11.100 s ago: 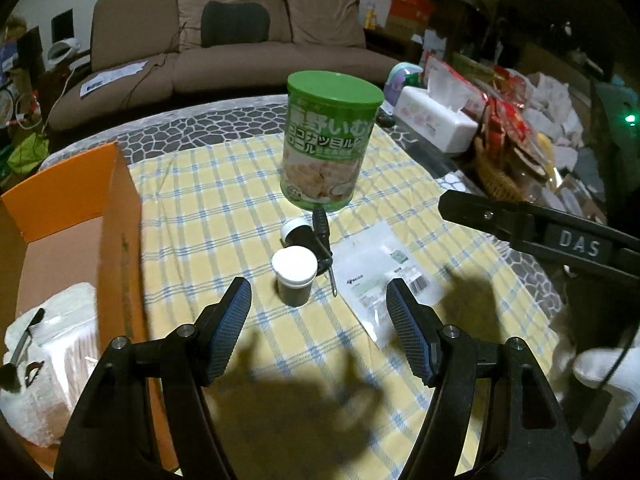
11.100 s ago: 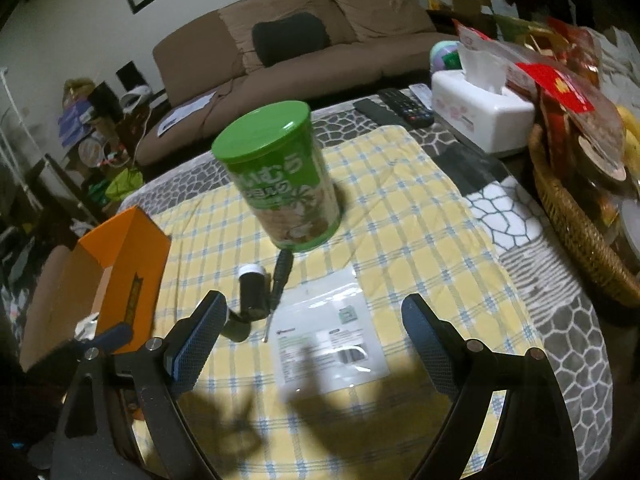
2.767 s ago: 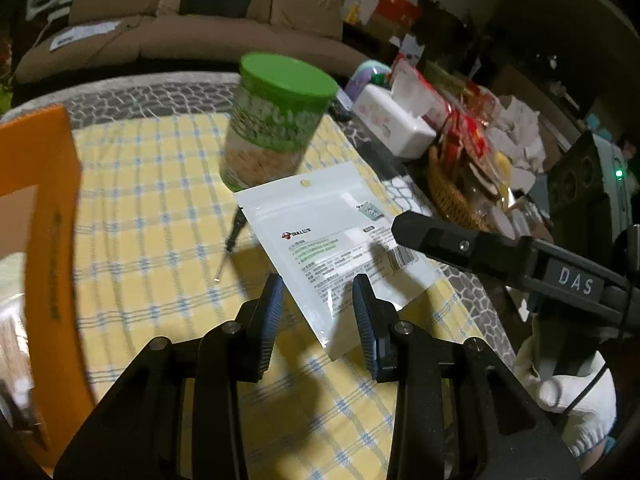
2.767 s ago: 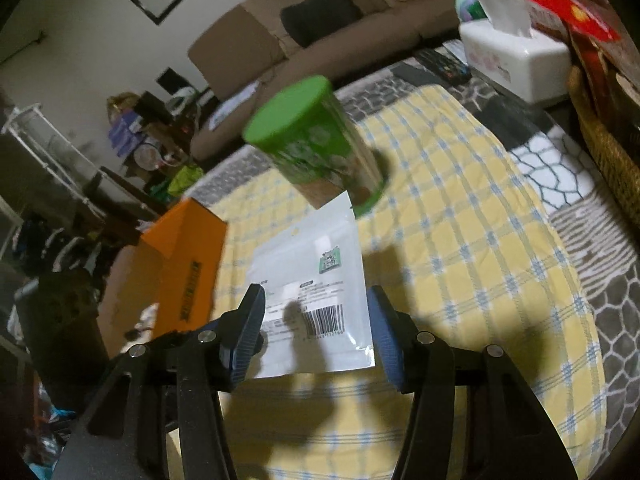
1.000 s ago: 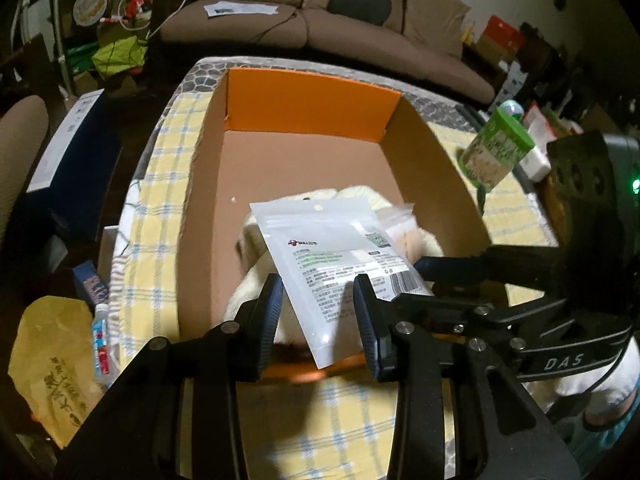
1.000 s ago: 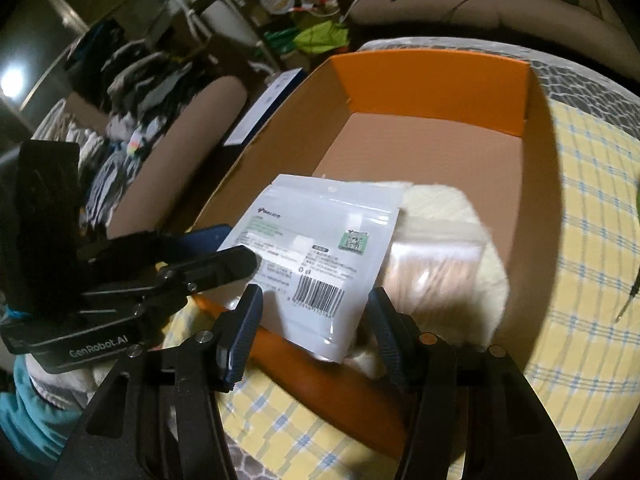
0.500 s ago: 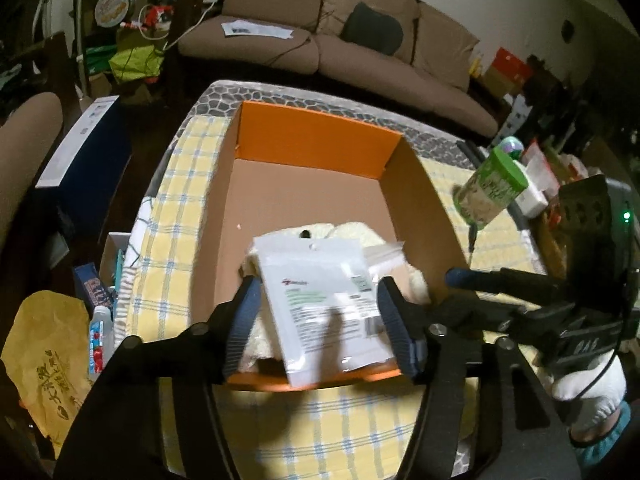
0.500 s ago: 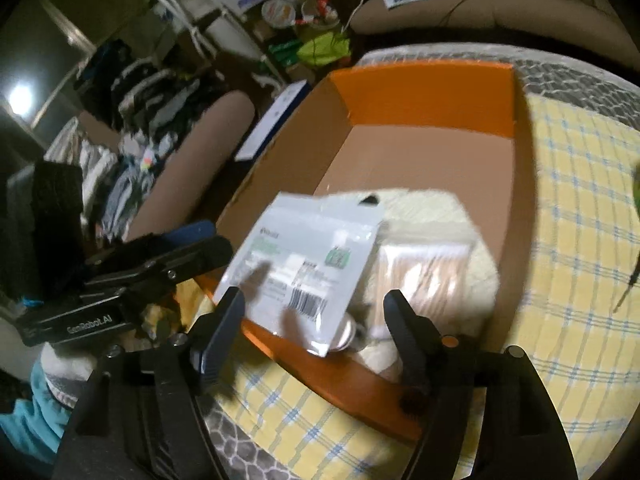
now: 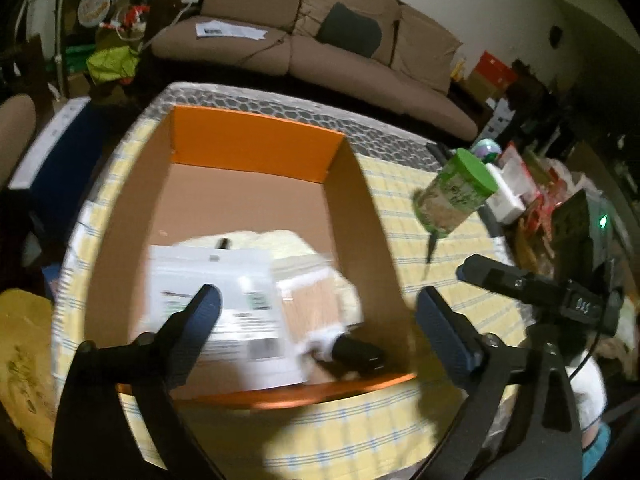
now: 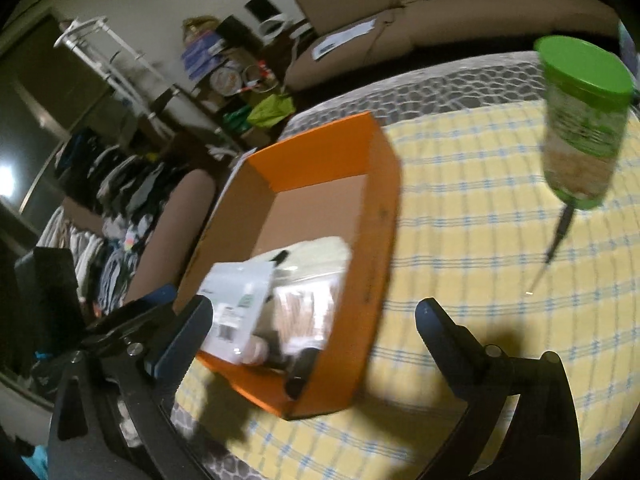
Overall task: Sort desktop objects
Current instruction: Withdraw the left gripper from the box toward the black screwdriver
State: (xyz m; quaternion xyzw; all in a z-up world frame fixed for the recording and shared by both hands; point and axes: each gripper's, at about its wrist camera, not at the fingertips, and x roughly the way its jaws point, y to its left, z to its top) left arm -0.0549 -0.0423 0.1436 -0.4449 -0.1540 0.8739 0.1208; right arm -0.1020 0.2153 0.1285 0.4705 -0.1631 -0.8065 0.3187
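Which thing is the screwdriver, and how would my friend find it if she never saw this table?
Find the yellow checked tablecloth to the right of the orange box. On it stands a tall can with a green lid. The screwdriver lies right at the can's foot: a thin dark stick with a metal tip, the only skinny thing lying flat on the cloth.

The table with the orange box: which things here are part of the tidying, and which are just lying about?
Part of the tidying:
- orange box
- white pouch, inside the box
- green-lidded can, on the cloth
- screwdriver, beside the can

Just lying about:
- sofa
- tissue box
- clothes rack
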